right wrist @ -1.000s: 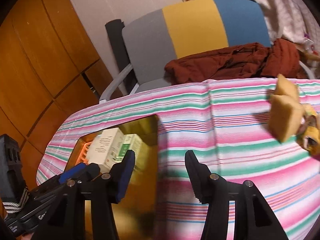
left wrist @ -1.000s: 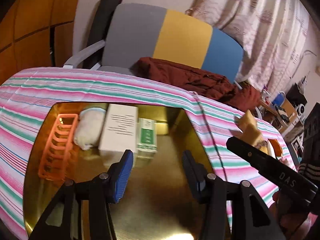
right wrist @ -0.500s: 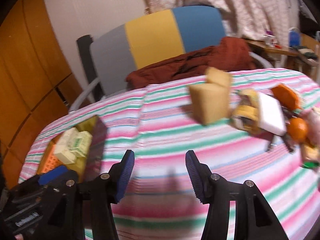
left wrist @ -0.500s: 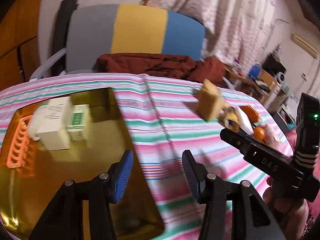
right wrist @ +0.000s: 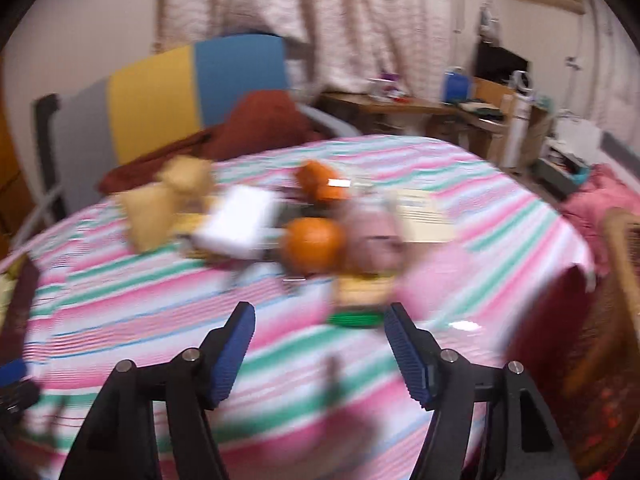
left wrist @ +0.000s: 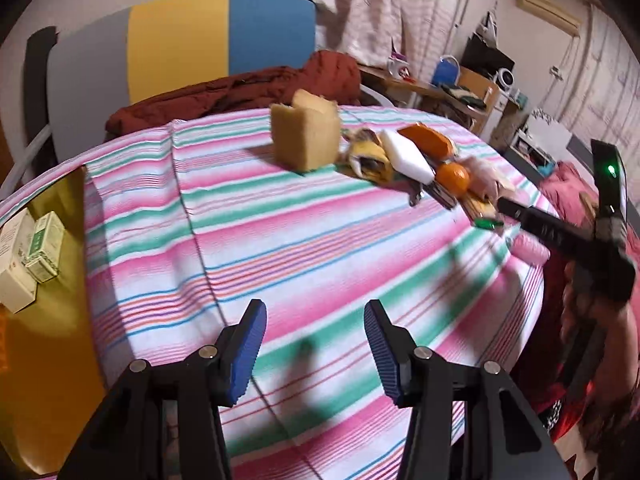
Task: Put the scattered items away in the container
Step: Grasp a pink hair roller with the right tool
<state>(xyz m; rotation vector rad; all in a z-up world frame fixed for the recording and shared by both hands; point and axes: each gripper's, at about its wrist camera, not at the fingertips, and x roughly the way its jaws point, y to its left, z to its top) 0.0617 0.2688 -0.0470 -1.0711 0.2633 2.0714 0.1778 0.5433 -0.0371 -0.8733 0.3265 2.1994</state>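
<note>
A heap of scattered items lies on the striped tablecloth (left wrist: 280,240): a yellow sponge block (left wrist: 305,136), a banana peel (left wrist: 366,156), a white flat box (left wrist: 406,156), an orange packet (left wrist: 428,140) and an orange fruit (left wrist: 452,174). The golden container (left wrist: 44,320) sits at the left edge and holds white and green boxes (left wrist: 32,256). My left gripper (left wrist: 316,344) hangs open over bare cloth, nothing between its fingers. My right gripper (right wrist: 320,344) is opening, empty, just short of the blurred orange fruit (right wrist: 312,244) and a green-edged item (right wrist: 354,318).
A chair with grey, yellow and blue panels (left wrist: 180,44) and a dark red garment (left wrist: 240,92) stands behind the table. A cluttered desk (left wrist: 460,88) is at the back right. The other handheld gripper and a hand (left wrist: 580,264) show at the right of the left wrist view.
Both grippers have swung right, away from the golden container toward the heap of items. The right jaws have spread wider. The left jaws kept the same gap.
</note>
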